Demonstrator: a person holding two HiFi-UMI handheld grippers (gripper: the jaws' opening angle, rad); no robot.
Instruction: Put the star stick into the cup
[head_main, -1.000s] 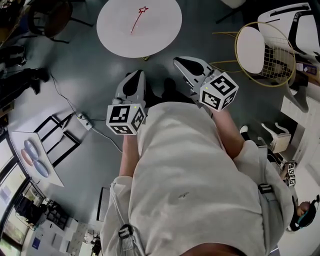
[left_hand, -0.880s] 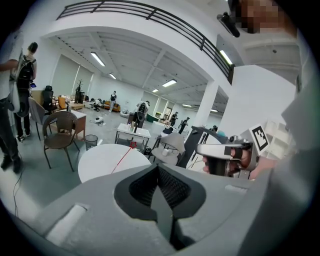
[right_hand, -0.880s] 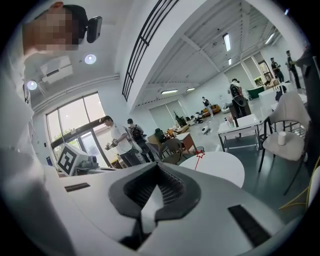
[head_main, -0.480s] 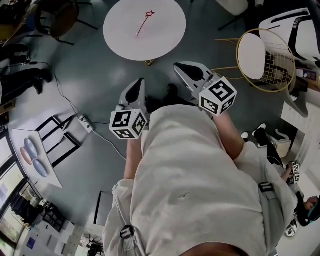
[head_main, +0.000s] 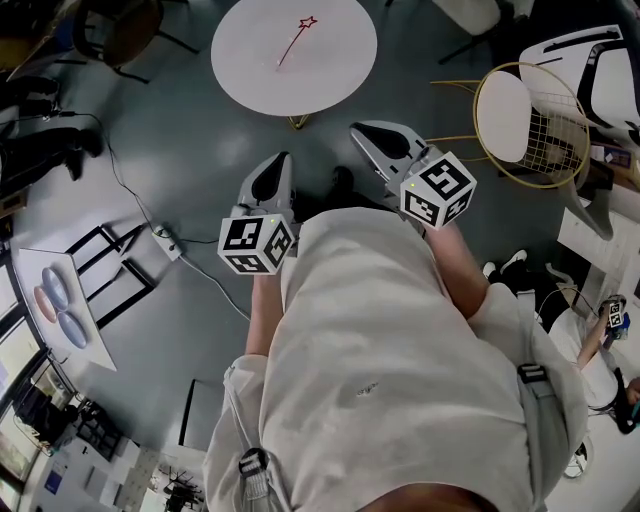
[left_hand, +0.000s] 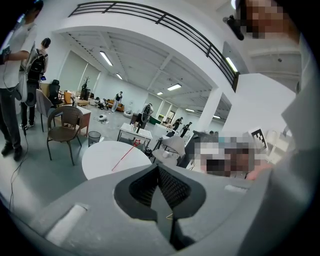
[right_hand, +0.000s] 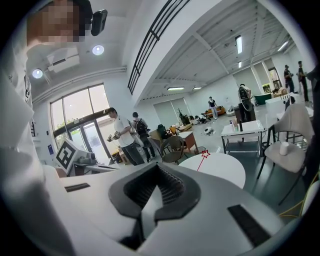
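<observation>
A thin red star stick (head_main: 293, 45) lies on a round white table (head_main: 330, 70) at the top of the head view, some way ahead of both grippers. The left gripper (head_main: 274, 165) and the right gripper (head_main: 364, 132) are held low in front of the person's body, above the grey floor, both shut and empty. In the left gripper view the gripper (left_hand: 159, 172) points towards the star stick (left_hand: 125, 156) on the table (left_hand: 100, 162). In the right gripper view the star stick (right_hand: 202, 159) lies beyond the gripper (right_hand: 157, 170). A small white cup-like thing (right_hand: 284, 148) stands on a chair seat at the right.
A gold wire chair (head_main: 525, 110) and a white chair (head_main: 590, 60) stand to the right of the table. A power strip with its cable (head_main: 165, 240) and a black frame (head_main: 110, 270) lie on the floor at the left. A brown chair (left_hand: 65, 125) and several people stand further off.
In the head view the table with the stick has drifted a little to the right. Both grippers stay shut and keep nearly the same place before the body.
</observation>
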